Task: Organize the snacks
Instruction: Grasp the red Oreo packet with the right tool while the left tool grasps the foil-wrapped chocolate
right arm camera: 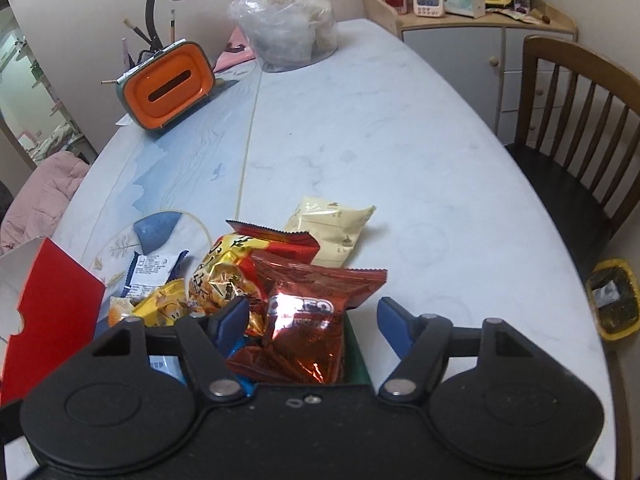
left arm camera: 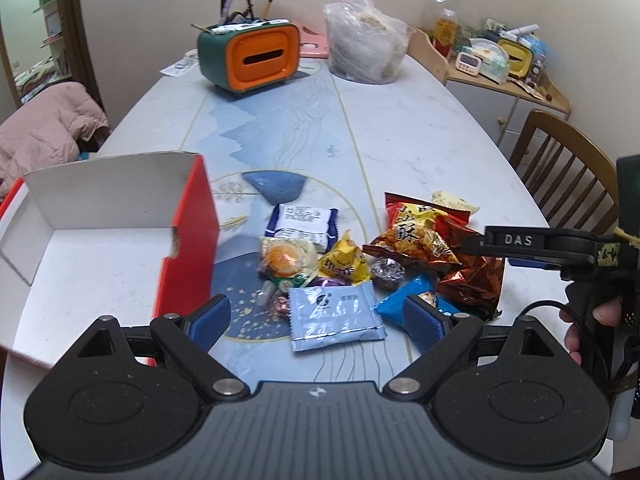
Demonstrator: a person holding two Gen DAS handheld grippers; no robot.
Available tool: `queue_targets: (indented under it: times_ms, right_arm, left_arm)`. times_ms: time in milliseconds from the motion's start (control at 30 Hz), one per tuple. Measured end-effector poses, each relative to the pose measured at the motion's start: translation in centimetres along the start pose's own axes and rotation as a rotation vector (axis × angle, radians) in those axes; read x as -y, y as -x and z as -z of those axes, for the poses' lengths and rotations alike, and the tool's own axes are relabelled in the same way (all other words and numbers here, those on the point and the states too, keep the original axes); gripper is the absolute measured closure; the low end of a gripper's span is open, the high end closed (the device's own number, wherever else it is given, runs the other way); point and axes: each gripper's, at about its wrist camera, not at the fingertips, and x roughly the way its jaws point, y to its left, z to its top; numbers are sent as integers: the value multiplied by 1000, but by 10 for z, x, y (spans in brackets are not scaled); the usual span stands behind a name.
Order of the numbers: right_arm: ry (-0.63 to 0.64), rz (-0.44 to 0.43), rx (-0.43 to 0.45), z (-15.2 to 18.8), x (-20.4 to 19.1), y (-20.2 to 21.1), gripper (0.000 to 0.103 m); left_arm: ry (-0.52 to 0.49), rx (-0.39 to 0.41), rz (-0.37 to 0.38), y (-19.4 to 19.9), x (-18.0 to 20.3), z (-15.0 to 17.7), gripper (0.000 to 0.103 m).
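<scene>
A pile of snacks lies on the marbled table (left arm camera: 420,120). My left gripper (left arm camera: 318,320) is open low over it, and a light blue packet (left arm camera: 334,316) lies flat between its fingers, untouched. To its left stands an empty red-and-white box (left arm camera: 100,240). My right gripper (right arm camera: 314,318) is open around a shiny red Oreo bag (right arm camera: 304,312); the left pad is at the bag's edge and the right pad stands clear of it. In the left wrist view the right gripper (left arm camera: 480,242) reaches in from the right over that Oreo bag (left arm camera: 472,280). A gold-and-red bag (right arm camera: 228,268) and a cream packet (right arm camera: 332,228) lie behind.
Smaller snacks include a blue-white packet (left arm camera: 304,224), a yellow packet (left arm camera: 344,264) and an orange jelly (left arm camera: 282,258). An orange tissue box (left arm camera: 252,56) and a plastic bag (left arm camera: 364,48) stand at the far end. A wooden chair (right arm camera: 580,120) is on the right.
</scene>
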Motion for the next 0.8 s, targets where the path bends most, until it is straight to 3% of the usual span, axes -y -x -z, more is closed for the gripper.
queue_targets:
  times_ms: [233, 433, 567, 800]
  right_arm:
    - [-9, -44, -46, -5, 2, -13, 40]
    - [-26, -83, -58, -8, 5, -17, 53]
    - [-13, -92, -64, -9, 6, -17, 60]
    - [22, -91, -70, -12, 9, -15, 63]
  left_arm:
    - [-61, -1, 28, -26, 16, -5, 10]
    - [-112, -13, 23, -54, 32, -9, 10]
    - [-95, -53, 53, -77, 36, -13, 10]
    - [-109, -100, 84, -108, 43, -19, 34]
